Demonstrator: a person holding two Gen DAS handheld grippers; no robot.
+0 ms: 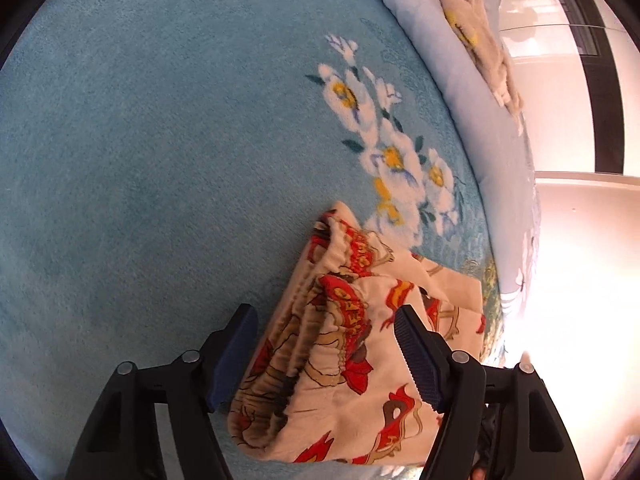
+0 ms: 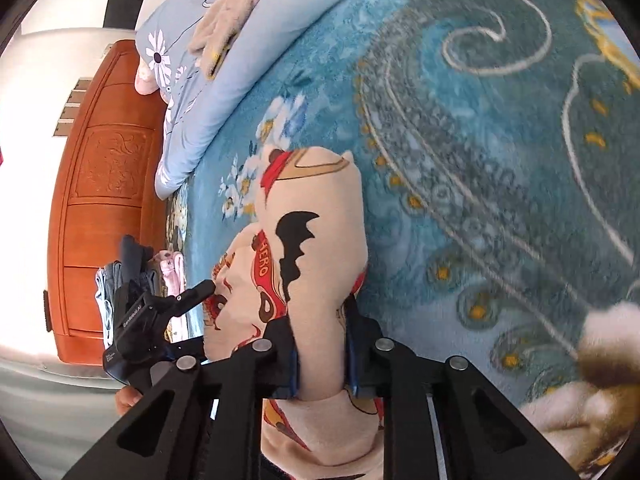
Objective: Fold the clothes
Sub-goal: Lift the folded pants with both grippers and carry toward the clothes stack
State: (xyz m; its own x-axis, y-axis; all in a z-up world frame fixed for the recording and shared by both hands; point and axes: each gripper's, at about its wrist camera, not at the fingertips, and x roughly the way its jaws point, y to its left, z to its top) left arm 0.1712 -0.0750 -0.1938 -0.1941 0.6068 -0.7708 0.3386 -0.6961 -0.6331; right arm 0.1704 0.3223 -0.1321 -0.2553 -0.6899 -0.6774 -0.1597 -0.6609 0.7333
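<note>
- The step in hand looks like a fold partway through: the cream printed garment (image 1: 344, 356) lies bunched on the blue blanket (image 1: 160, 160), with one part held up by the right gripper (image 2: 322, 344).
- The right gripper's jaws are pressed onto a thick roll of the garment (image 2: 316, 240), which stands up between them, away from the blanket (image 2: 480, 160).
- The left gripper (image 1: 324, 344) has its jaws spread wide, one on each side of the gathered waistband, with nothing pinched; I cannot tell whether the pads touch the cloth.
- Next, I judge, the left gripper needs to close on the waistband edge so both ends can be carried over together and laid flat.
- The garment is soft and fleecy, cream with red and brown cartoon prints and a black bat shape; its waistband is ruched elastic.
- The blanket is plush, with white-and-yellow flowers and pale scrolls.
- A smooth light blue quilt (image 2: 240, 60) lies along the far edge with a beige fuzzy garment (image 2: 228, 20) on it.
- Beyond stand a carved orange wooden cabinet (image 2: 104, 200) and a small stack of folded clothes (image 2: 168, 280).
</note>
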